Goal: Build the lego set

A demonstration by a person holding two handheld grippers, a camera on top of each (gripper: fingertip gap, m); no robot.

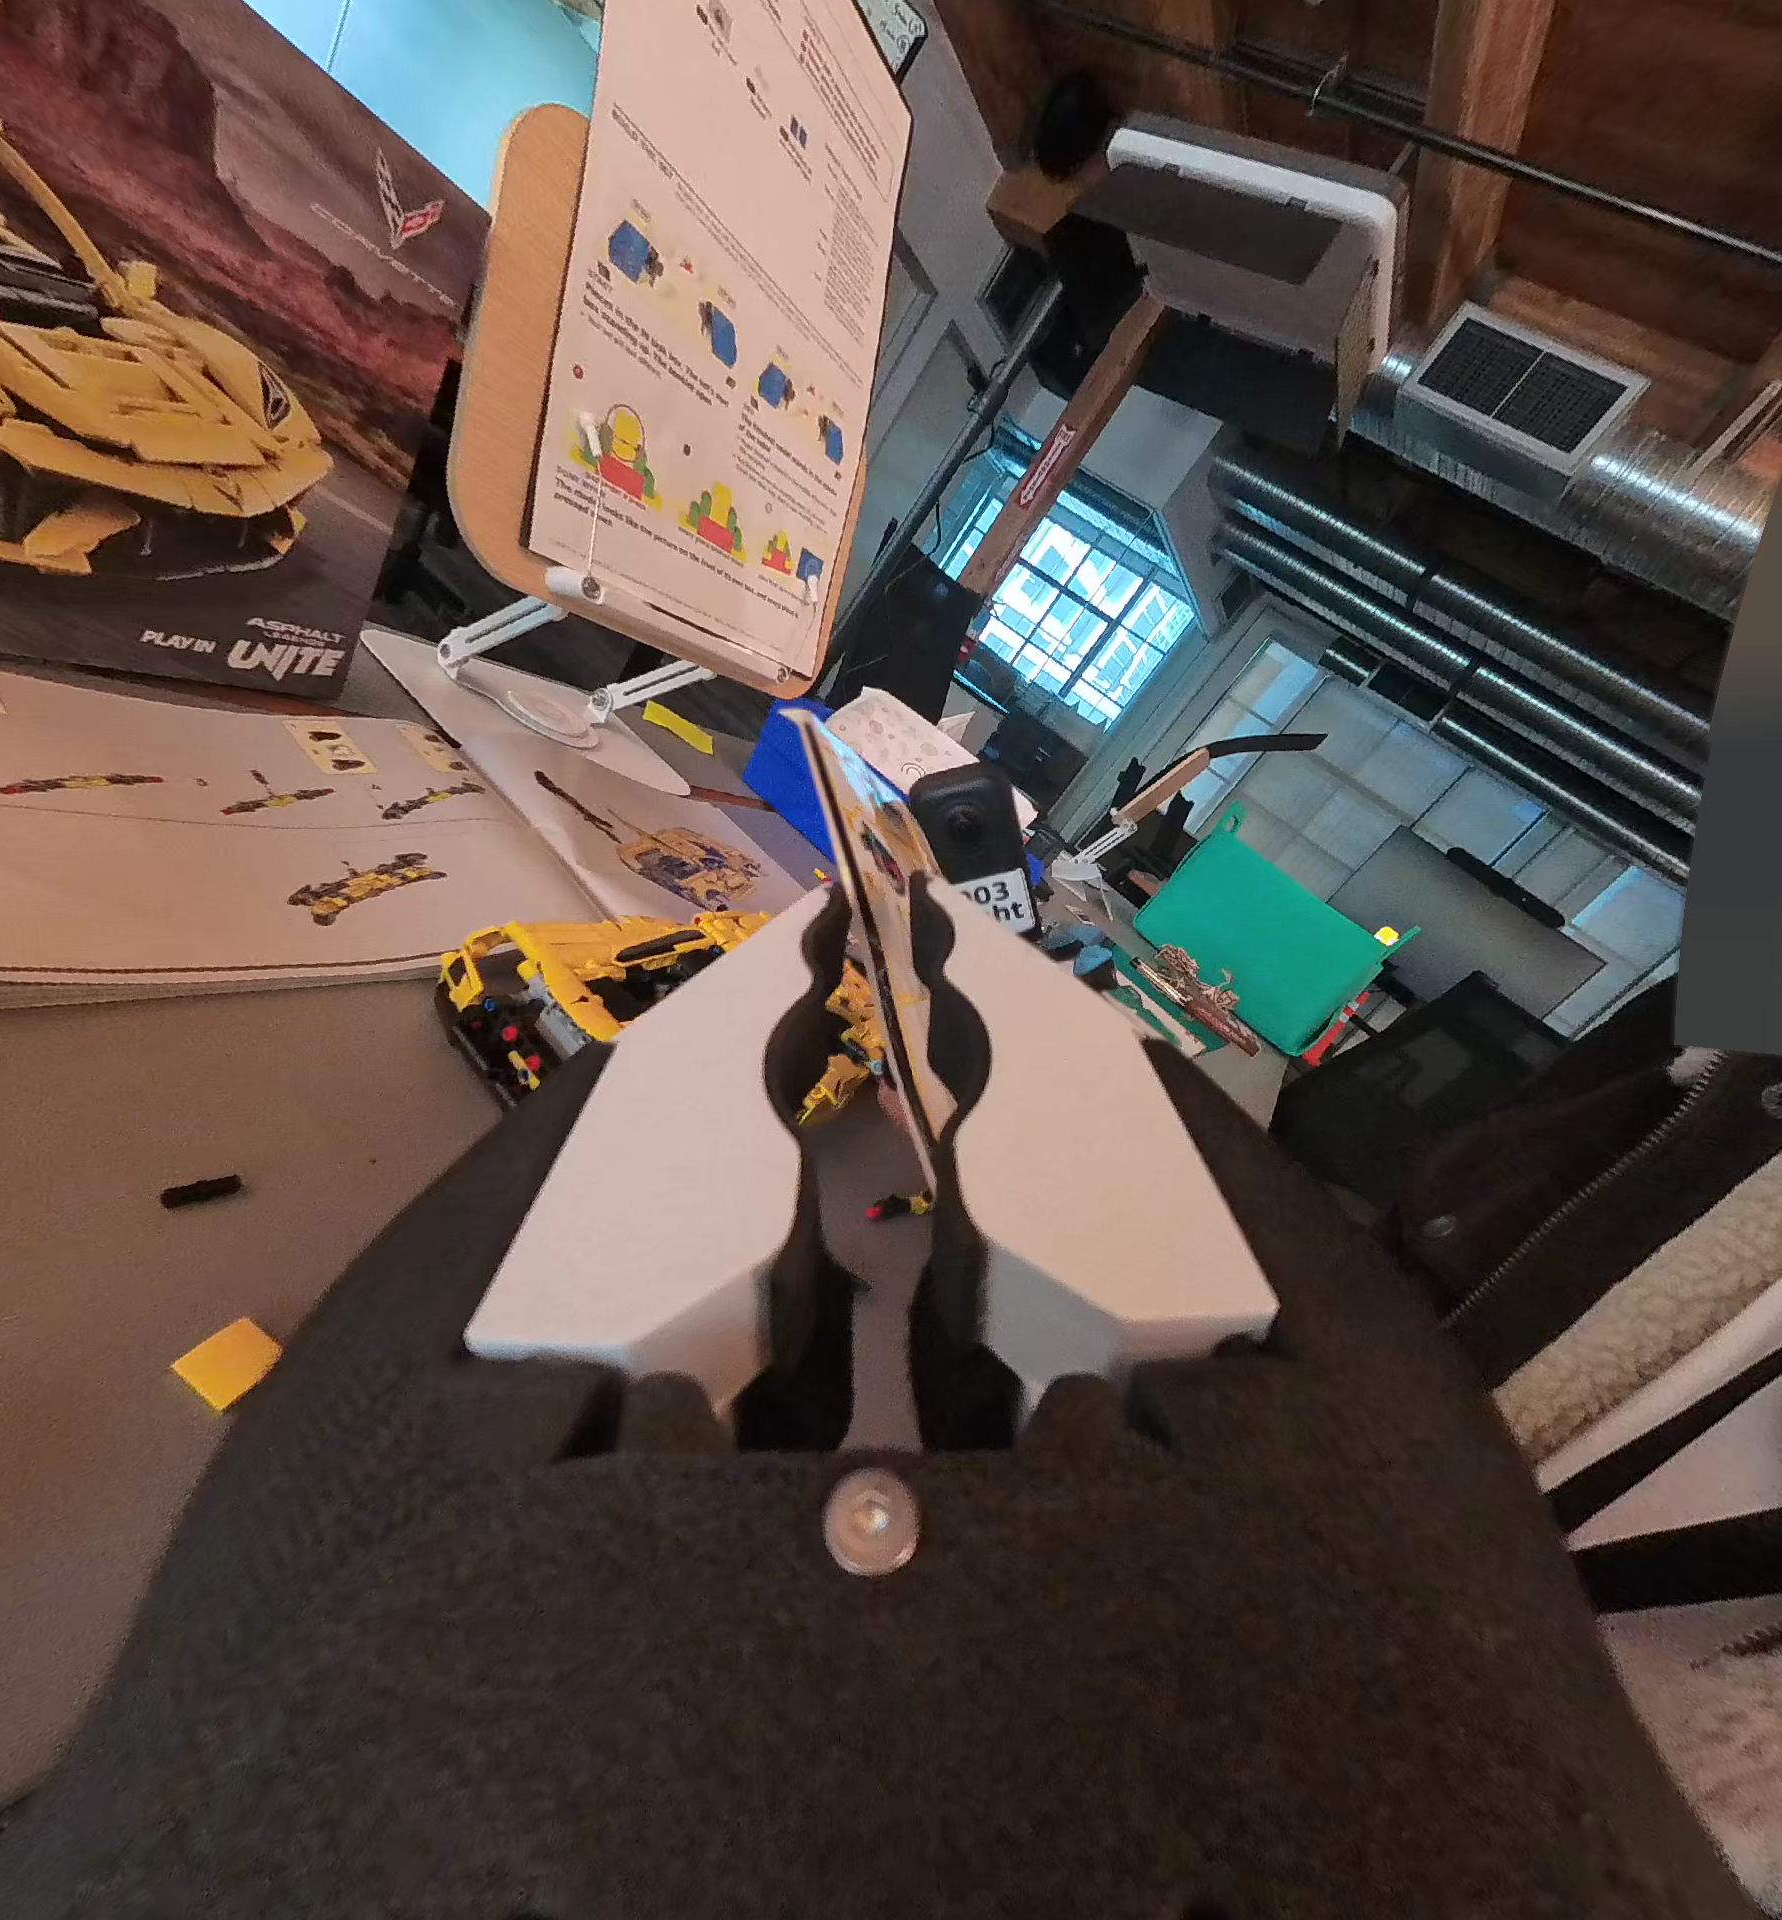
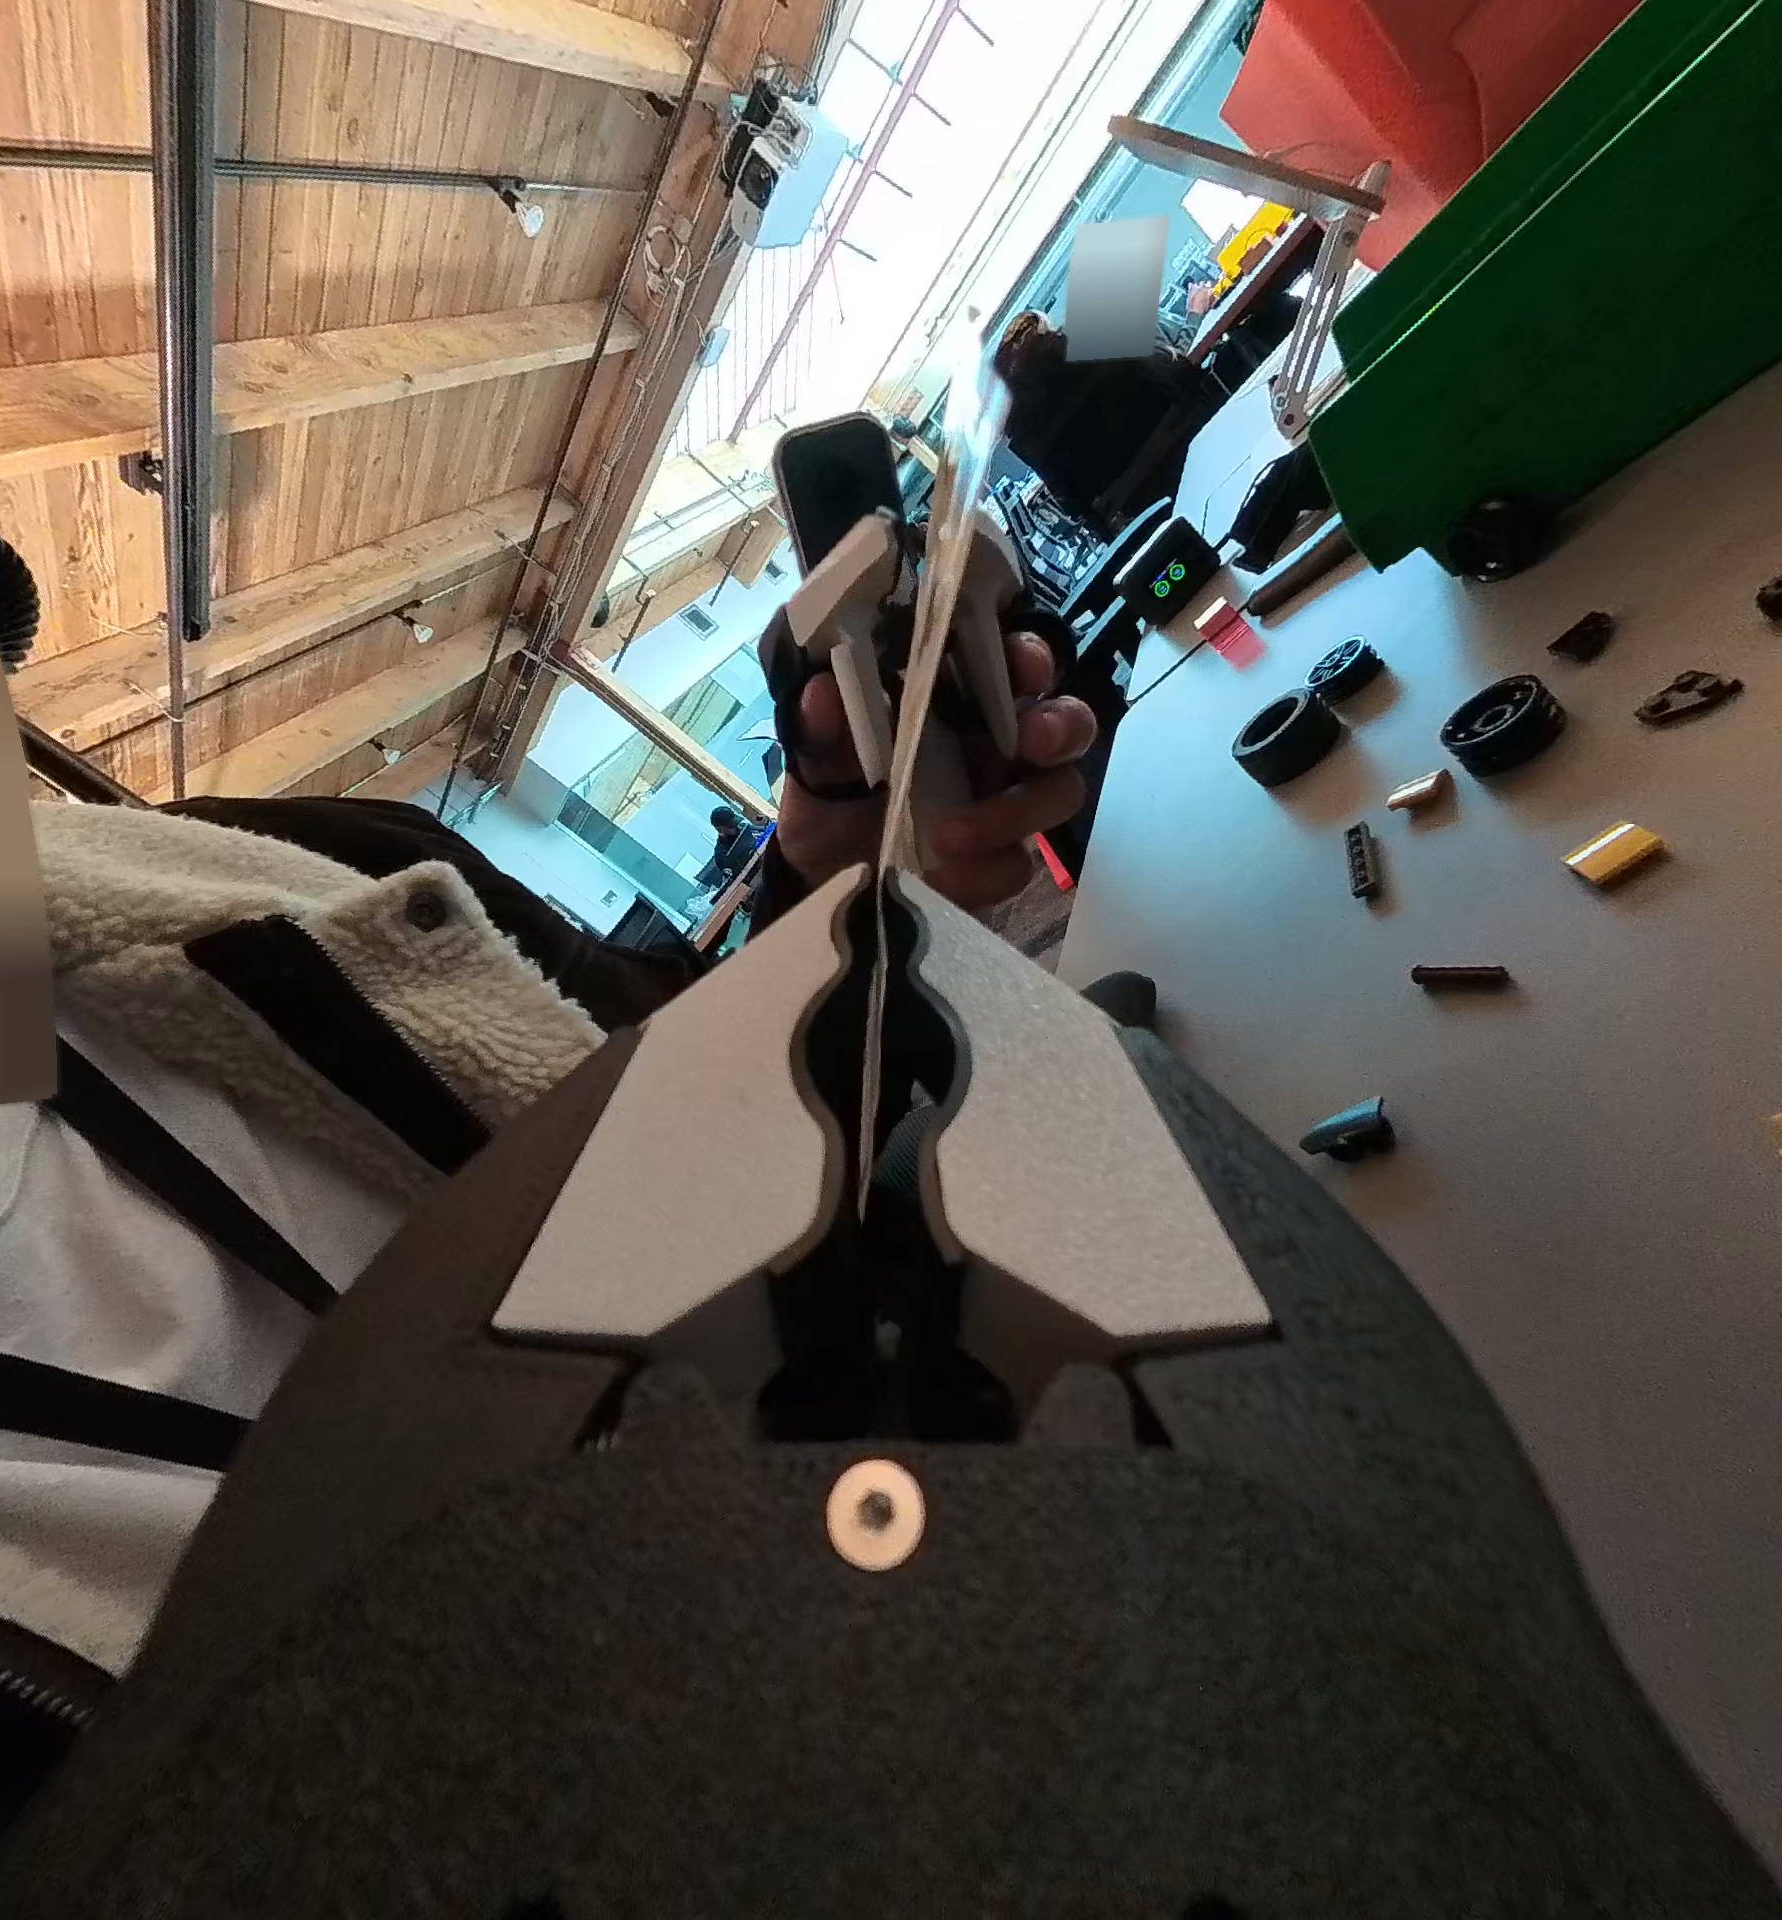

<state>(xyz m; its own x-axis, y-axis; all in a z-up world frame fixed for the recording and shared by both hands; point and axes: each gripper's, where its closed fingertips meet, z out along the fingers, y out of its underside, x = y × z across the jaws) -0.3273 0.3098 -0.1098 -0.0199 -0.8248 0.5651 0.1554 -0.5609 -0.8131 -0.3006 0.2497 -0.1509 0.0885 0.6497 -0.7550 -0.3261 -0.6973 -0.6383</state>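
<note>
Both grippers grip one thin sheet edge-on, held up off the counter; it looks like a sticker sheet for the lego set, though its face is barely visible.

To do this step well, I judge the sheet should be kept taut but not pulled, with one gripper steady as the anchor while the other works, since a thin sheet creases or tears if the two twist against each other.

The left gripper (image 1: pixel 882 914) has its jaws nearly closed on the sheet (image 1: pixel 871 935), which runs up and forward out of the tips. The right gripper (image 2: pixel 882 883) is likewise pinched on the sheet (image 2: pixel 923 644) at its tips, the sheet rising ahead toward the left gripper seen beyond.

The yellow car (image 1: pixel 596 977), partly built, sits on the counter (image 1: pixel 56 1299) just left of and beyond the left jaws, with the open manual (image 1: pixel 191 831) farther left. Loose tyres (image 2: pixel 1287 738) and small dark parts (image 2: pixel 1458 975) lie on the counter right of the right jaws, well apart from them.
</note>
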